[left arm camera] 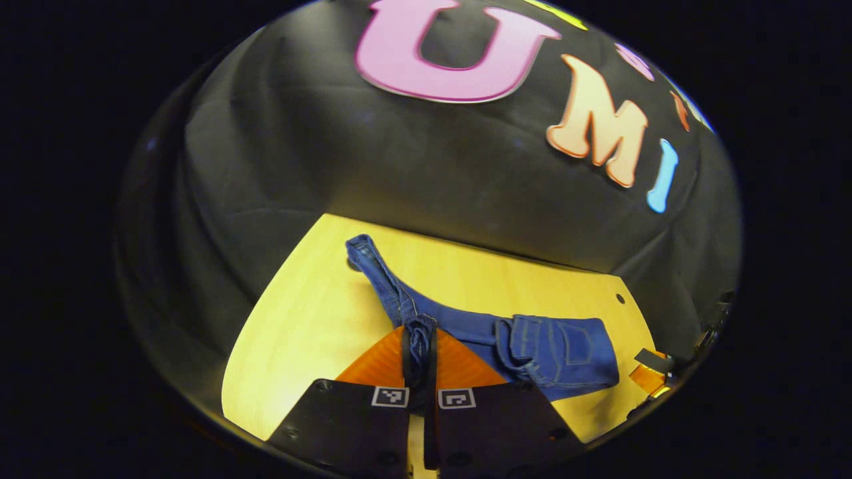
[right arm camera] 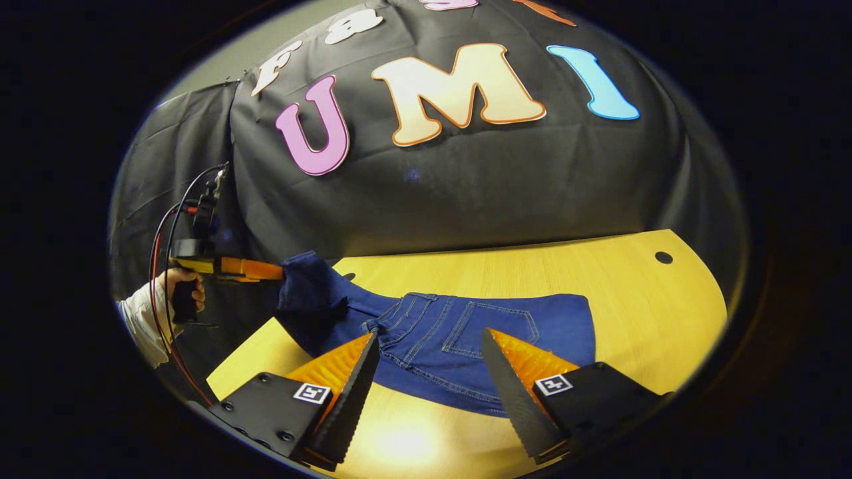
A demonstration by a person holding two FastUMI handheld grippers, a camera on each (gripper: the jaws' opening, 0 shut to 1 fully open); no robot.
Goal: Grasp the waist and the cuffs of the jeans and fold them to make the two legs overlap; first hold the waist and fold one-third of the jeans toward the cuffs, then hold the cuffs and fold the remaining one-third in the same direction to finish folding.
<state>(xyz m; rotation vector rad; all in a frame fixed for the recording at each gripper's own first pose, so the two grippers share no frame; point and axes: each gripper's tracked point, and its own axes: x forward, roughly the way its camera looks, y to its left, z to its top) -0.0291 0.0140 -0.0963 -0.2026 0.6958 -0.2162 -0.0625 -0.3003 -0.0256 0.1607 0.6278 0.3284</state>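
**Denim pinched by the left gripper, right gripper spread wide**

Blue jeans (left arm camera: pixel 532 339) lie on the wooden table (left arm camera: pixel 313 313) in the left gripper view. The left gripper (left arm camera: pixel 420 359) is clenched on a bunched fold of denim, one leg trailing off beyond the fingertips, the waist end to their right.

In the right gripper view the right gripper (right arm camera: pixel 429 362) is released — fingers wide apart over the jeans' pocket area, just beyond the tips. Far to their left, a hand (right arm camera: pixel 181 287) holds the other gripper, gripping lifted denim.
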